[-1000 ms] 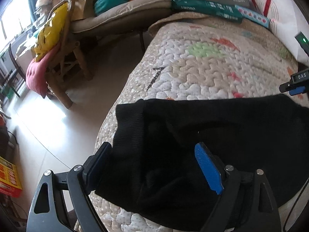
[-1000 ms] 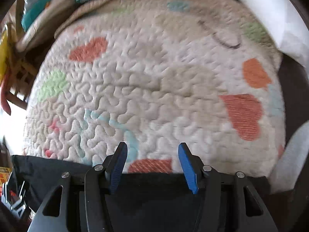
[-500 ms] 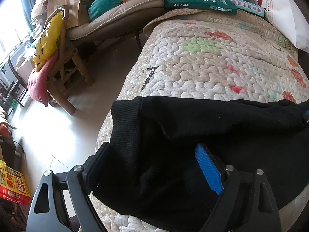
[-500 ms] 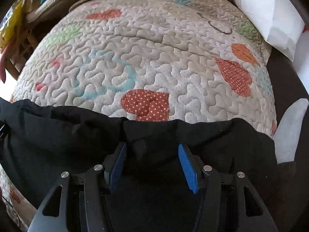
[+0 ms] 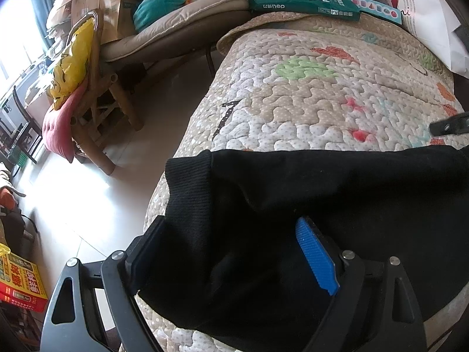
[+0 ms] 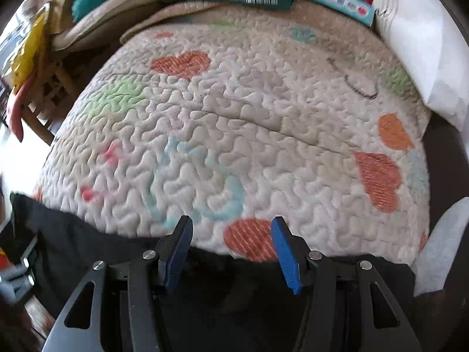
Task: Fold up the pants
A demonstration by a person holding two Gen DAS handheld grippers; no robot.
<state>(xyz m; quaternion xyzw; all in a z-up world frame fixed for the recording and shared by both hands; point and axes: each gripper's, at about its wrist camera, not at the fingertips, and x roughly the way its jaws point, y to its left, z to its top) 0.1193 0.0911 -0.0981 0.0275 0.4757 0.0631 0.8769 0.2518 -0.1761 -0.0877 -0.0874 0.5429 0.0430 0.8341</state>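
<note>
Black pants (image 5: 322, 182) lie across the near edge of a quilted bed cover (image 5: 322, 102), with a ribbed cuff (image 5: 187, 182) at the left end. My left gripper (image 5: 230, 223) stands wide open astride a thick bunch of the fabric. Its blue pad (image 5: 315, 258) shows bare, and cloth hides the other finger's inner face. In the right wrist view the pants (image 6: 73, 234) run along the bottom under my right gripper (image 6: 231, 220). That gripper is half open with only the quilt (image 6: 234, 117) showing between its tips. A dark part of the right gripper (image 5: 448, 124) pokes in at the left view's right edge.
Left of the bed is bare floor (image 5: 117, 176) and a wooden chair (image 5: 96, 111) with a yellow bag and pink cushion. A green box (image 5: 302, 4) and a white bag (image 5: 425, 14) lie at the bed's far end. A red box (image 5: 20, 281) sits on the floor.
In the right wrist view the pants' edge has dropped from between the fingers to below their tips, and the picture is blurred by motion. The left view is nearly the same.
</note>
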